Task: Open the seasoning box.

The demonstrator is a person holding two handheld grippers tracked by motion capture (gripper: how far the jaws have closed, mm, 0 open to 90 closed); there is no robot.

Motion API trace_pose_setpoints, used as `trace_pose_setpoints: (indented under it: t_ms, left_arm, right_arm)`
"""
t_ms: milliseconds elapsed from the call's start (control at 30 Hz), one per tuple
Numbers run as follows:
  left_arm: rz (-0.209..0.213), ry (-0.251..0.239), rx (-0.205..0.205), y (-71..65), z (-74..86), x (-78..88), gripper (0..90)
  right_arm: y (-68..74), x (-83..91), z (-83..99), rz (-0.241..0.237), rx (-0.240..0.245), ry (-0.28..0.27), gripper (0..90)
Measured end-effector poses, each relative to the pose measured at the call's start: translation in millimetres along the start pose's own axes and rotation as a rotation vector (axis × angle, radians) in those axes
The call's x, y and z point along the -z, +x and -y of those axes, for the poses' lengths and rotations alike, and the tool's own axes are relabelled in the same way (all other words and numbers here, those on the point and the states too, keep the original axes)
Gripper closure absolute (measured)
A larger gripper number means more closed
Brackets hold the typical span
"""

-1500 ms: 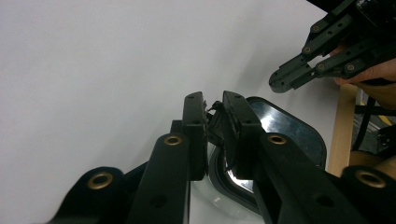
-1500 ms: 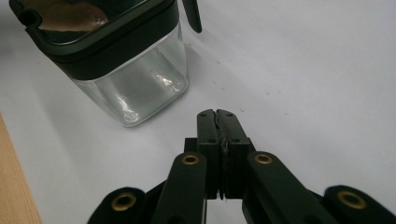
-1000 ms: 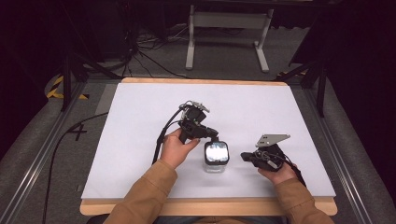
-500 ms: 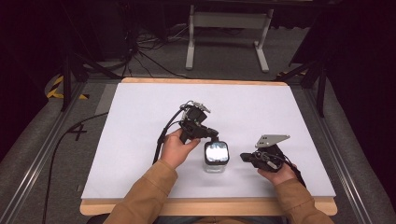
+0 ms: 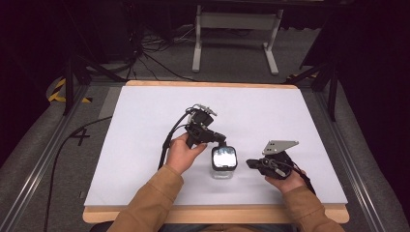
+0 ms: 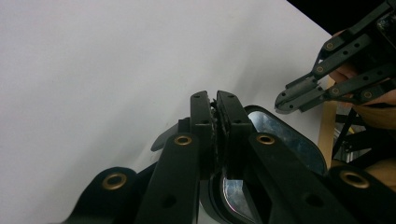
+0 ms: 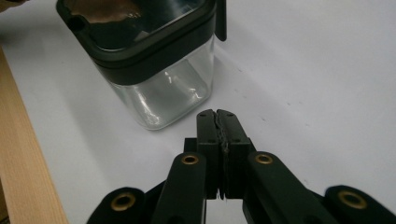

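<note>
A white-topped table (image 5: 145,145) with a wooden edge carries a clear square jar (image 5: 224,163) with a black lid, standing upright near its front

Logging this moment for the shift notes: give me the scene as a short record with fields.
surface: white table top
container: clear square jar with black lid, upright, near the front edge
left tool: jaws together above the jar's lid, nothing seen between them; they have just been closing
right tool: jaws together, empty, beside the jar and apart from it
jar contents: none visible
</note>
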State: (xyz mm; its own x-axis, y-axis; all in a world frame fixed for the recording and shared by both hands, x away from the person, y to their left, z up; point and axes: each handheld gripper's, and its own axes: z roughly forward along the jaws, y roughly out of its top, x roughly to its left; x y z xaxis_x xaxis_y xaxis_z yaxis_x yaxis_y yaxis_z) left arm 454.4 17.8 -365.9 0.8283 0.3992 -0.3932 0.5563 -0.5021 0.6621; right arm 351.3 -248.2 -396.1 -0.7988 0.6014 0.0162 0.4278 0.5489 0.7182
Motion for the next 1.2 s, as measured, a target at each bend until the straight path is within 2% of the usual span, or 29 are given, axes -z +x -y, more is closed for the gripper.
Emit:
trace_pose_setpoints:
  t_ms: [467, 700, 1200]
  left_arm:
    - [0.010, 0.001, 0.017, 2.4, -0.2, 0.0, 86.3]
    - [0.027, -0.001, 0.036, 4.4, -0.1, -0.2, 86.3]
    - [0.033, -0.009, 0.039, 6.1, 0.7, -0.1, 85.5]
  right_arm:
    - [22.3, 4.9, -12.4, -0.043, 0.087, -0.015, 89.2]
    - [31.0, 7.1, -17.0, -0.060, 0.114, -0.020, 89.2]
    - [36.4, 5.6, -20.5, -0.074, 0.108, -0.052, 89.3]
